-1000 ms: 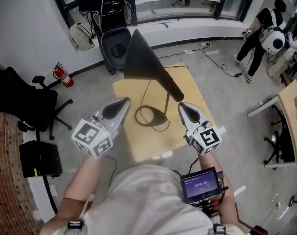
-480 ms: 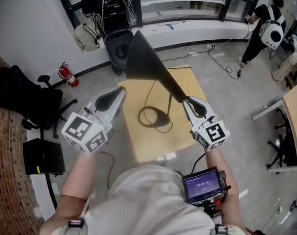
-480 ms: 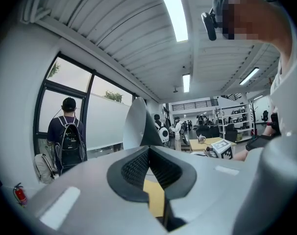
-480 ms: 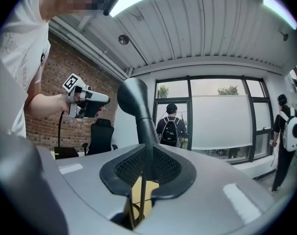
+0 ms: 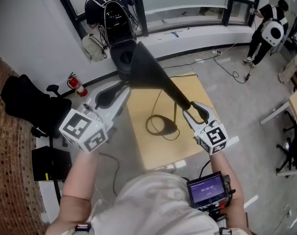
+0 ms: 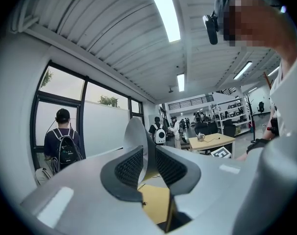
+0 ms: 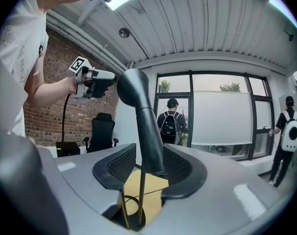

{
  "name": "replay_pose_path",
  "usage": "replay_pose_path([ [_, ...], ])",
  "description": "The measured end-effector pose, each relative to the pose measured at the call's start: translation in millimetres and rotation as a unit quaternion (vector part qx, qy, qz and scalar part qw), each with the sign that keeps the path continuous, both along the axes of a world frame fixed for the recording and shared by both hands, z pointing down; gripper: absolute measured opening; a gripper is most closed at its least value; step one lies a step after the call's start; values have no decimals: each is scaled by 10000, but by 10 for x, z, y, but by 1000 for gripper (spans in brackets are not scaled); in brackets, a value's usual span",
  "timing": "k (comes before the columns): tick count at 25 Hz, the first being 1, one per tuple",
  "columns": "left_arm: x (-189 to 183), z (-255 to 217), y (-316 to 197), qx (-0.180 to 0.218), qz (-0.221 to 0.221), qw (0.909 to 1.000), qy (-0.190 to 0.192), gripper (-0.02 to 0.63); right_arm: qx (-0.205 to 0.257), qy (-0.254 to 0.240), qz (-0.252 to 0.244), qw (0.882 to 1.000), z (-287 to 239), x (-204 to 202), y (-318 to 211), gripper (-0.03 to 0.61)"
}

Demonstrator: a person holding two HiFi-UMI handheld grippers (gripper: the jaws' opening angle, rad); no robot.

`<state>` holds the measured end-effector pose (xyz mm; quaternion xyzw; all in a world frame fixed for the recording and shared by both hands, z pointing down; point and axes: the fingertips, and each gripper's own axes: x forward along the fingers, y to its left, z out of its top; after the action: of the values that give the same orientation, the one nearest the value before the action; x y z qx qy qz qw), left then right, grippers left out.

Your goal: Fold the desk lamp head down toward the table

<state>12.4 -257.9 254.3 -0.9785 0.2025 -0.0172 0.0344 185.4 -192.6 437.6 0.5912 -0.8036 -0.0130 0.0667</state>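
Note:
A black desk lamp stands on a small wooden table (image 5: 187, 143). Its cone-shaped head (image 5: 146, 67) is raised and slants down to a thin pole (image 5: 175, 115) over a ring base (image 5: 162, 126). My left gripper (image 5: 114, 89) is level at the left edge of the head. Its jaws are opening, and the shade's thin rim (image 6: 137, 136) stands between them (image 6: 147, 163) without being pressed. My right gripper (image 5: 195, 106) is at the narrow lower end of the head. Its jaws (image 7: 148, 165) are opening too, with the black neck (image 7: 147, 126) between them.
A black office chair (image 5: 26, 104) and a red fire extinguisher (image 5: 77, 86) are on the floor at left, with a black box (image 5: 48, 163) nearer. A person with a backpack (image 5: 109, 9) stands at the window. Cables (image 5: 227, 58) trail at the right.
My left gripper has risen from beside the table to the rim of the lamp head. My right gripper has stayed by the neck. The lamp itself has not moved.

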Motion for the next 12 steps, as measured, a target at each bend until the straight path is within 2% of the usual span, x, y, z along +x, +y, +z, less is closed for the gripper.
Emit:
replay_pose_path([
  [6, 85, -238, -80, 108, 63, 9998, -130, 137, -265, 201, -38, 9994, 182, 11, -102, 261],
  [12, 216, -335, -167, 418, 59, 9983, -389, 153, -322, 350, -40, 9989, 239, -12, -231, 272],
])
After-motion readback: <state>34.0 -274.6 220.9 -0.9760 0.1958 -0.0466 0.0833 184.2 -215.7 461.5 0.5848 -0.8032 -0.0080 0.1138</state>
